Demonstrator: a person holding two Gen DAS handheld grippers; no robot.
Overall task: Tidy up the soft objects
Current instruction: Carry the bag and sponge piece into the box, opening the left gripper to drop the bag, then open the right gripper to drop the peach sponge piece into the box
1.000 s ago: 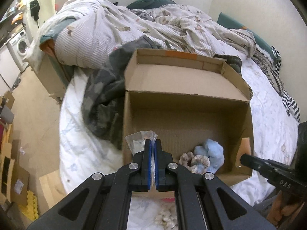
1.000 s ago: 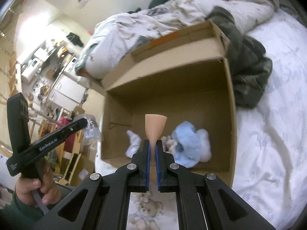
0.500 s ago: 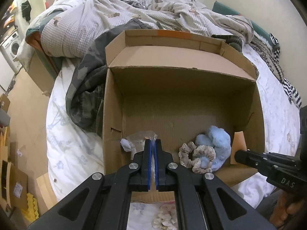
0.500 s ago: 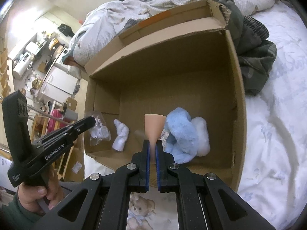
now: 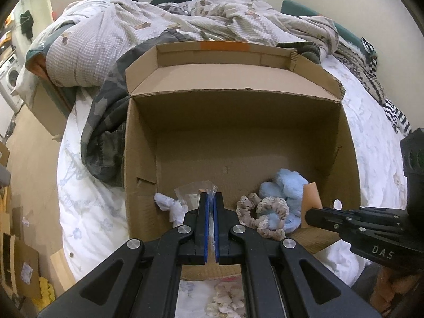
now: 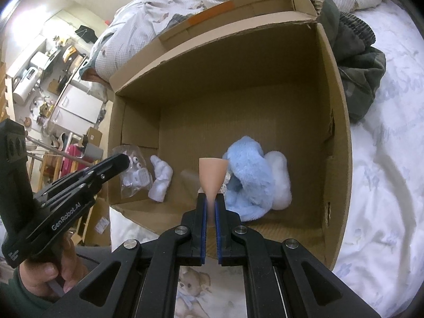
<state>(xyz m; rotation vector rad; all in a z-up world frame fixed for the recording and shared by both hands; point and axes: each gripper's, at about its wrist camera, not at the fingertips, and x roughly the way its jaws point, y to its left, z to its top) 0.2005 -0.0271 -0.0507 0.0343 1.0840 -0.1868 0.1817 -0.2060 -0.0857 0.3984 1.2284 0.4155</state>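
Note:
An open cardboard box (image 5: 238, 111) (image 6: 341, 159) lies on the bed. Inside lie a blue plush toy (image 5: 288, 188) (image 6: 249, 175), lace scrunchies (image 5: 262, 217) and a white cloth piece (image 5: 169, 206) (image 6: 160, 180). My left gripper (image 5: 211, 196) (image 6: 124, 160) is shut on a clear plastic bag (image 5: 193, 192) (image 6: 133, 175) of small white items, held over the box's near left corner. My right gripper (image 6: 211, 198) (image 5: 308, 216) is shut on a peach-coloured soft piece (image 6: 212, 177) (image 5: 311, 198), held over the box's near edge beside the plush.
A rumpled quilt (image 5: 159, 26) and a dark camouflage garment (image 5: 106, 122) lie behind and left of the box. A bear-print fabric (image 6: 193, 286) and another scrunchie (image 5: 228, 299) lie on the bed in front. Cartons stand on the floor (image 5: 16, 265) at left.
Both grippers have moved forward and down toward the box, so its inside fills the views. Each still holds its item.

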